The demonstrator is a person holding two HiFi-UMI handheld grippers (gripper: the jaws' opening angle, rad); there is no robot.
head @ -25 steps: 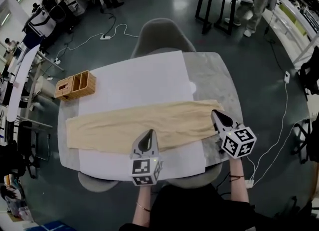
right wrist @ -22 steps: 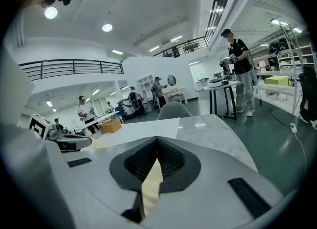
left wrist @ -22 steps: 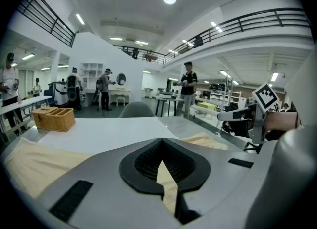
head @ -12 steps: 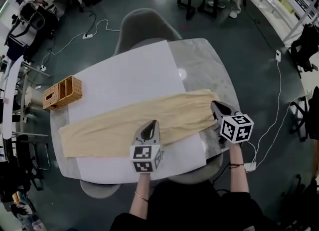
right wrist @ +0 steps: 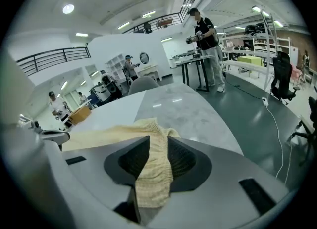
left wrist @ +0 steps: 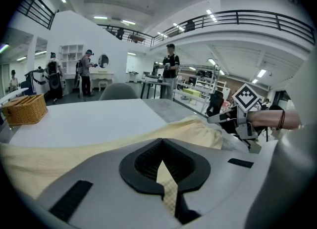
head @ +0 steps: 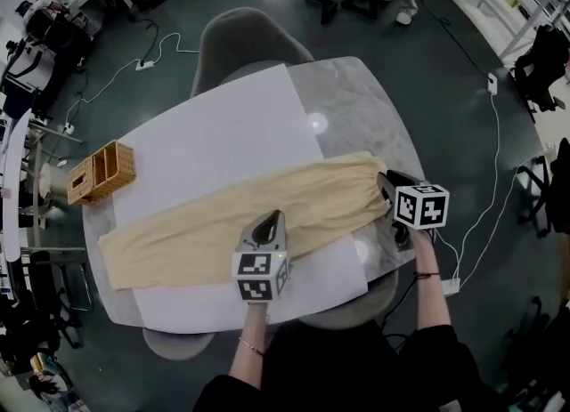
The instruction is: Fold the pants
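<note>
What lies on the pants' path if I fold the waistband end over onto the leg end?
Nothing visible. The pants lie bare along their length; the wicker basket stands apart, beyond their far edge. The right gripper has just been opening its jaws, the waistband between them.

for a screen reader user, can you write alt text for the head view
Beige pants lie stretched across a white sheet on a grey table, seen from above. The left gripper pinches their near edge; the right gripper is at the waistband end, jaws just opening with fabric between them. A wicker basket stands at left.
</note>
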